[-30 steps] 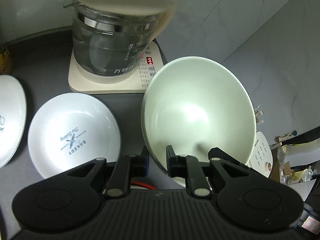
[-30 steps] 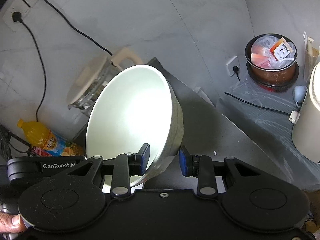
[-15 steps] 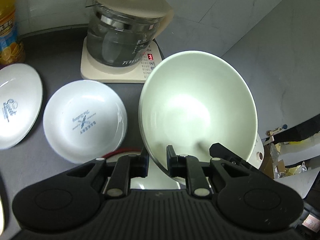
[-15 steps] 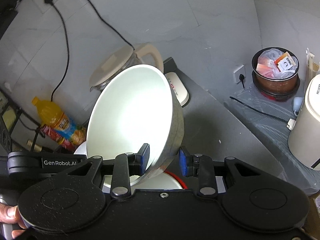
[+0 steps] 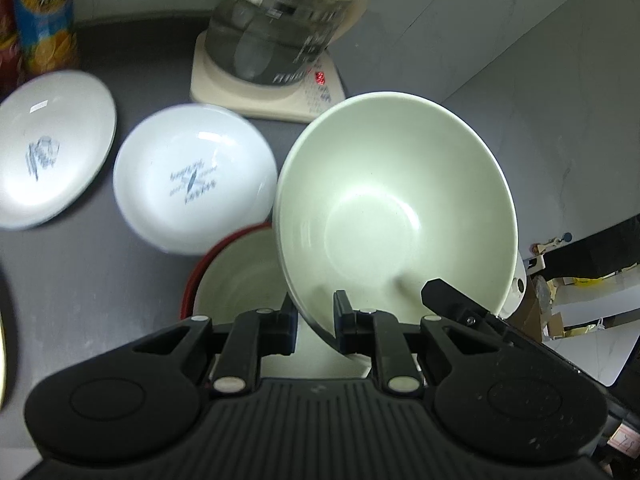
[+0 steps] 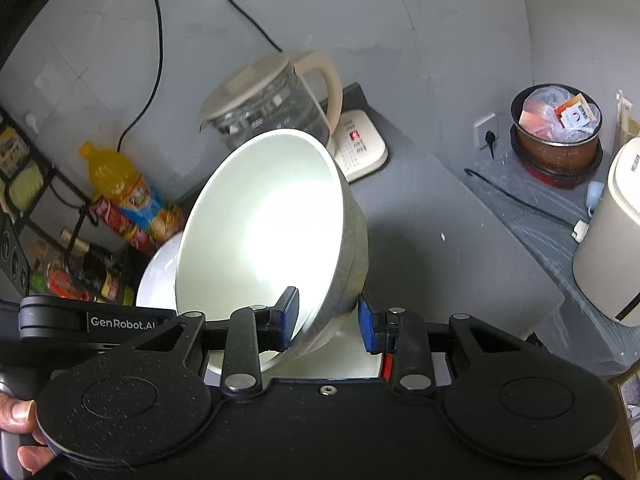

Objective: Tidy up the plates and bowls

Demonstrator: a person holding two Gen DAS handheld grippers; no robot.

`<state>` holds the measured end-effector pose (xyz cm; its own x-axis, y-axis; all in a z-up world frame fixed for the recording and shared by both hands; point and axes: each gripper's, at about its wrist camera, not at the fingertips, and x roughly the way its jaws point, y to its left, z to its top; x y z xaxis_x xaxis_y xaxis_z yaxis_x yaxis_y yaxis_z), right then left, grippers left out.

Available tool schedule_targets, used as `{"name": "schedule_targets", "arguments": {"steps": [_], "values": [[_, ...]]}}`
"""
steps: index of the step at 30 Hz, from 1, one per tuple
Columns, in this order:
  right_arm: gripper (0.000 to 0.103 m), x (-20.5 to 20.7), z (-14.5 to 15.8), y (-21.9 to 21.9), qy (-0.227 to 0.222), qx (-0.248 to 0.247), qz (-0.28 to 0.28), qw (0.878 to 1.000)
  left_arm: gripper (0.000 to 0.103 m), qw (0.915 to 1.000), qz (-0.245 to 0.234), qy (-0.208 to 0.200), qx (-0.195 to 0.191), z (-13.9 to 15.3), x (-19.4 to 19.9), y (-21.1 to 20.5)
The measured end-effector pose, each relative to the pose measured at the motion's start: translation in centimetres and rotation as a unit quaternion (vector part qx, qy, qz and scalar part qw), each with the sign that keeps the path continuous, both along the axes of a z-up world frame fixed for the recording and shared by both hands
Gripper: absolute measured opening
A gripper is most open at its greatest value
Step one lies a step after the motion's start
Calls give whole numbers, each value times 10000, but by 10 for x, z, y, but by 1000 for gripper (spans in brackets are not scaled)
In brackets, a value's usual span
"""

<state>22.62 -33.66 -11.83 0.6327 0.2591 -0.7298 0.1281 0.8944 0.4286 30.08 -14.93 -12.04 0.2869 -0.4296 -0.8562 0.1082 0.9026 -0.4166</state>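
Nearest, a pale green bowl [image 5: 394, 216] is seen clamped by its rim in the left gripper [image 5: 315, 322], the jaws nearly together on the thin wall, and it is held tilted above the counter [image 5: 80, 280]. In the right wrist view a second pale bowl [image 6: 264, 232], grey on the outside, is gripped at its lower rim by the right gripper [image 6: 328, 320]; the inner pad is pressed against the inside wall, while contact at the outer pad is harder to make out. A person's fingers [image 6: 18, 420] are glimpsed at the lower left of that view.

Just below both raised bowls, near the counter's front edge, a red-rimmed bowl [image 5: 232, 276] is resting, and it is judged to be the stacking target. Beyond it, toward the middle of the counter, a white printed dish [image 5: 192, 176] is lying flat, with a second white plate [image 5: 52, 148] beside it toward the left edge. At the back edge a glass kettle [image 5: 280, 32] is standing on its cream base, and an orange drink bottle [image 5: 44, 16] is placed in the back left corner.

By that layout, the work is judged to be only partly done: two bowls are lifted but not yet nested, and the two white pieces are lying separate, so their stacking is left too.
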Motion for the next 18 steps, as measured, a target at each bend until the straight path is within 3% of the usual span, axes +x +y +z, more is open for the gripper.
{"name": "schedule_targets", "arguments": {"steps": [18], "values": [[33,-9,-29,18,757,9,520,9958,16,9985,95,383,371,-27,-27,14]]}}
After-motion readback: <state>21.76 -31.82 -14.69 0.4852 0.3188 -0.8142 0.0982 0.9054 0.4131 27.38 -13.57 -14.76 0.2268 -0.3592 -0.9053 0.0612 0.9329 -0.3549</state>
